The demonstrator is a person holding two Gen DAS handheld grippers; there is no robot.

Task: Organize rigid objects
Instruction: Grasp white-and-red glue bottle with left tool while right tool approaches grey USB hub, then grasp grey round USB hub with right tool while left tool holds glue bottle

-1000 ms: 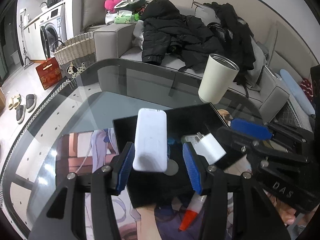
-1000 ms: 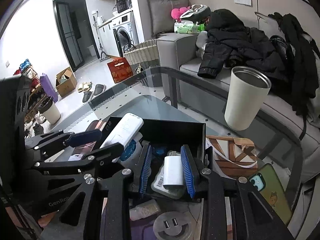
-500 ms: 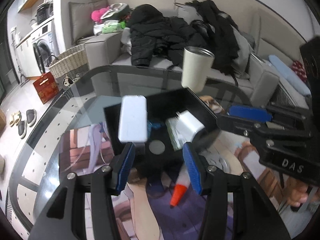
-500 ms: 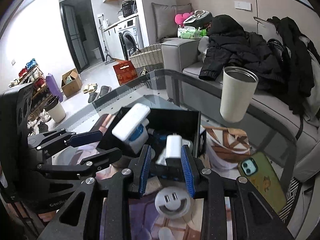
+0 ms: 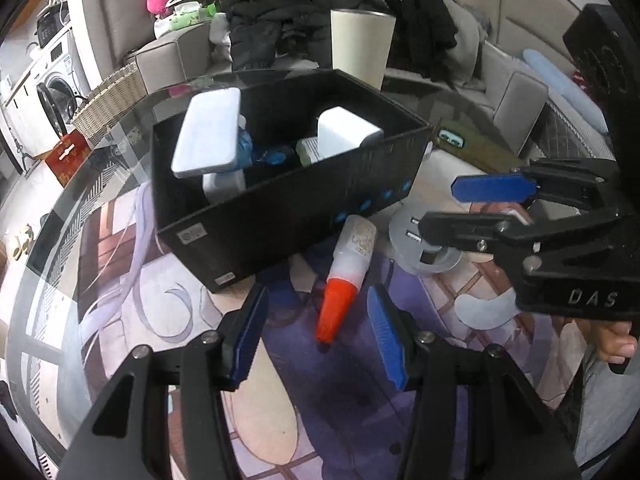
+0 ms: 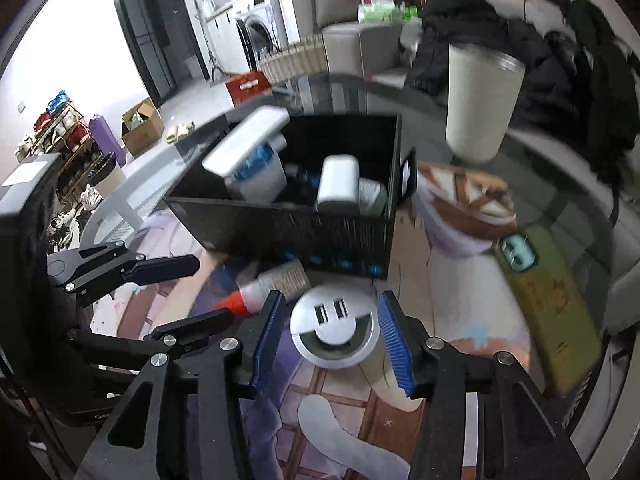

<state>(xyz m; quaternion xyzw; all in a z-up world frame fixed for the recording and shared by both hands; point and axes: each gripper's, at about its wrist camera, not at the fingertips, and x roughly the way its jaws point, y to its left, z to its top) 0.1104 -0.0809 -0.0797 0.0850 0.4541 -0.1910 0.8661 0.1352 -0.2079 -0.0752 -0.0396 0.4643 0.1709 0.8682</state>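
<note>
A black box [image 5: 280,200] [image 6: 320,236] stands on the glass table with a white power bank [image 5: 208,132] [image 6: 248,140] and a white charger [image 5: 348,132] [image 6: 338,184] inside. My left gripper [image 5: 316,340] [image 6: 188,296] is open and empty, low over the mat. The orange cap of a glue bottle [image 5: 344,276] [image 6: 260,288] lies between its fingertips, untouched. My right gripper [image 6: 332,340] [image 5: 472,208] has its jaws opening. A round silver USB hub [image 6: 334,328] [image 5: 424,240] lies on the table between them, not gripped.
A cream tumbler [image 6: 480,108] [image 5: 360,48] stands behind the box. A phone in a green case [image 6: 540,280] [image 5: 472,148] lies to the right. A printed mat [image 5: 340,420] covers the near table. A sofa piled with dark coats [image 5: 280,12] lies beyond.
Both grippers drew back from above the box and sank toward the mat. The right gripper let go of the white charger, which now lies in the box, and its jaws widened.
</note>
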